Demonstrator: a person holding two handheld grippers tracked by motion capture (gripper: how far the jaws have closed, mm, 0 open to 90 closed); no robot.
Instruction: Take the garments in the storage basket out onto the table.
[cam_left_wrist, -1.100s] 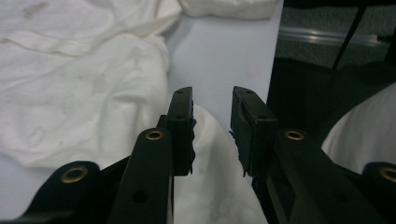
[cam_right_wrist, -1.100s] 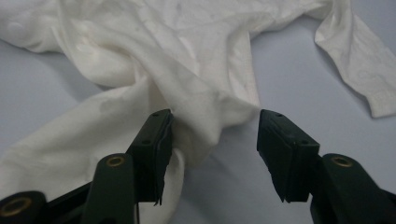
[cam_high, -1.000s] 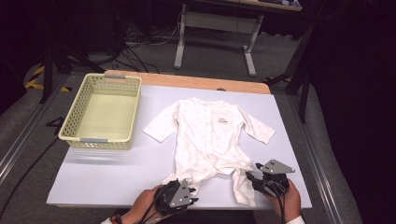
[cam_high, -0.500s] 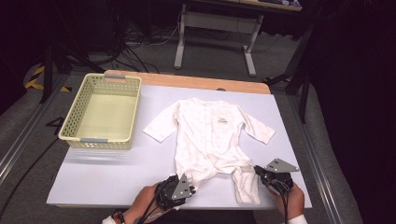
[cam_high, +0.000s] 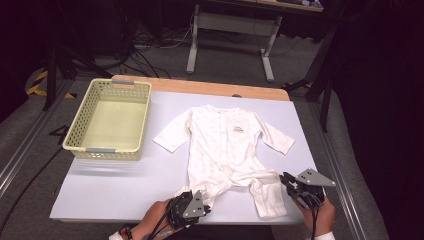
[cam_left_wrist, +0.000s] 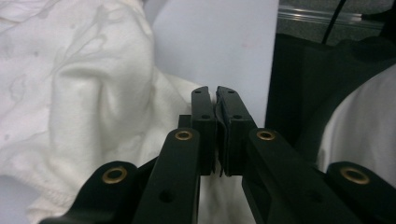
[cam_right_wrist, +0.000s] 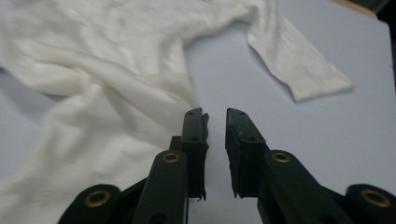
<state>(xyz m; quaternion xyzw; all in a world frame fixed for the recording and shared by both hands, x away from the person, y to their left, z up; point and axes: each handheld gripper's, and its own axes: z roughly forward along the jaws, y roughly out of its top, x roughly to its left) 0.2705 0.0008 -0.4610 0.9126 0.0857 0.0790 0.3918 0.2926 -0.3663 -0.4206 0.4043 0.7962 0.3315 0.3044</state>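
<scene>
Your left gripper (cam_high: 204, 206) sits at 6 o'clock on the table (cam_high: 115, 185), jaws pinched together. In the left gripper view a thin fold of the white baby suit (cam_left_wrist: 88, 93) is clamped between the pads (cam_left_wrist: 205, 121).

Your right gripper (cam_high: 289, 181) is at 5 o'clock, just beside the suit's right leg. Its jaws have just been opening a little; in the right gripper view a narrow gap stands between them with bare table showing through and no cloth in it, the cloth lying just at the left jaw.

The baby suit (cam_high: 225, 145) lies flat mid-table, neck toward 12 o'clock, sleeves spread, legs bunched near you. A small chest mark (cam_high: 238, 129) is too small to read.

A yellow basket (cam_high: 80, 135) stands at 10 o'clock, well apart from the suit.
</scene>
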